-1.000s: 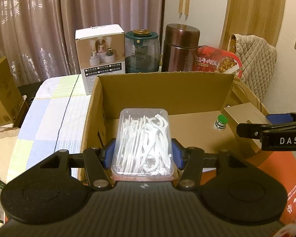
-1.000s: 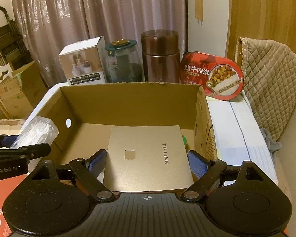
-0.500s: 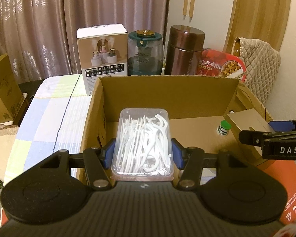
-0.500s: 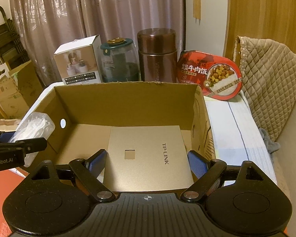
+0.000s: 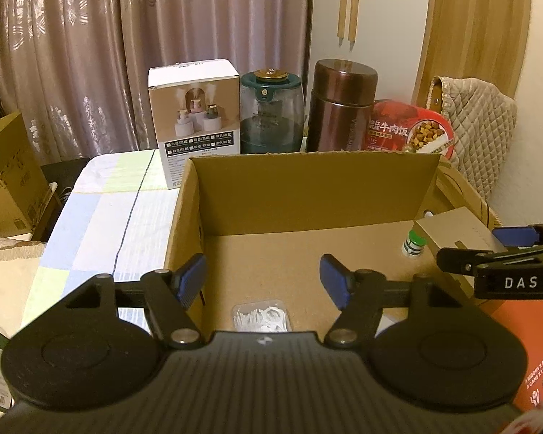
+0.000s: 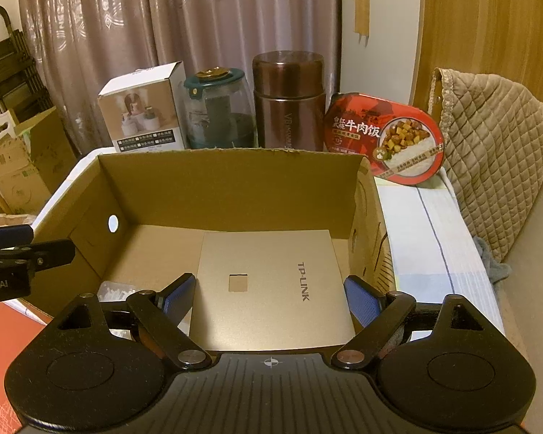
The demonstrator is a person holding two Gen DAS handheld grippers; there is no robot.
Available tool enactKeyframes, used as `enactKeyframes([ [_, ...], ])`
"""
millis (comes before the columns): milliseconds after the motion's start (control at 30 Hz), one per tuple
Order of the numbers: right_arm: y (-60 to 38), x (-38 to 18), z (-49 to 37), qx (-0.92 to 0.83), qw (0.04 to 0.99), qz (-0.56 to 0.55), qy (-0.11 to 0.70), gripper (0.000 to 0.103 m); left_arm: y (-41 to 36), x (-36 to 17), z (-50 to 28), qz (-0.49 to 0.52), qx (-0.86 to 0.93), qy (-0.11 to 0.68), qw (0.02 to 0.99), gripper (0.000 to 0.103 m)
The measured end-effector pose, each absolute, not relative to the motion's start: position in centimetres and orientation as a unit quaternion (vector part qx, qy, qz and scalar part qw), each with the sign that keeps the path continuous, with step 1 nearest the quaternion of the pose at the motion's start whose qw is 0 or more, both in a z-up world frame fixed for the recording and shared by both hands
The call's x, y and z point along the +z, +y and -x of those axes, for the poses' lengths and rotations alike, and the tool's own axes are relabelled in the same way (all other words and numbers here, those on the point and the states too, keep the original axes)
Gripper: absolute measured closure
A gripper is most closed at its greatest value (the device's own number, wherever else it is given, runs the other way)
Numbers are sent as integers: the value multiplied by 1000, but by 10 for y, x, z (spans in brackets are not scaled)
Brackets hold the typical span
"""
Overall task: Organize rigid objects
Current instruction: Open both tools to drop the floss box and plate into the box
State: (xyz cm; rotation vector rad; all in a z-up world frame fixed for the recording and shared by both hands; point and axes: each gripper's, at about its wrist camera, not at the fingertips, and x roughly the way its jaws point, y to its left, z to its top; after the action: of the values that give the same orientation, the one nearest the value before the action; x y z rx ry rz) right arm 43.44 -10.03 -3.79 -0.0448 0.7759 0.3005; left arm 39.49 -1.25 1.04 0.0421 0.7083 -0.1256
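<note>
1. Clear floss-pick case (image 5: 260, 315) lies flat on the floor of the cardboard box (image 5: 307, 188), near the front wall, left half. Also visible in the right wrist view, low left corner of the box floor (image 6: 116, 291).
2. Left gripper (image 5: 263, 276): jaws have just been opening; they now stand apart above the case, nothing between the blue pads, no contact with it.
3. Gold TP-LINK box (image 6: 271, 285) sits in the right half of the cardboard box, tilted up toward its right wall. Right gripper (image 6: 269, 298): jaws wide, one pad on each side of the gold box. Whether the pads press on it, cannot tell.
4. Small green-capped bottle (image 5: 413, 243) stands upright on the box floor, just beside the gold box's left edge.
5. Behind the cardboard box, left to right: white product carton (image 5: 195, 123), teal-lidded glass jar (image 5: 271, 112), brown metal flask (image 5: 340, 105), red beef-rice meal tub (image 5: 412, 132) leaning upright.
6. All on a checked tablecloth (image 5: 101, 224). Quilted chair cover (image 6: 496, 152) to the right, curtains (image 5: 126, 36) behind.
</note>
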Motion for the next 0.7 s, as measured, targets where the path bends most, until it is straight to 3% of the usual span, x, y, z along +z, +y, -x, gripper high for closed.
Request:
enactKeyframes([
  [700,-103,-33,-439,173,914,-1,367,18,-13,6,-391,-23,-62,352,934,39],
])
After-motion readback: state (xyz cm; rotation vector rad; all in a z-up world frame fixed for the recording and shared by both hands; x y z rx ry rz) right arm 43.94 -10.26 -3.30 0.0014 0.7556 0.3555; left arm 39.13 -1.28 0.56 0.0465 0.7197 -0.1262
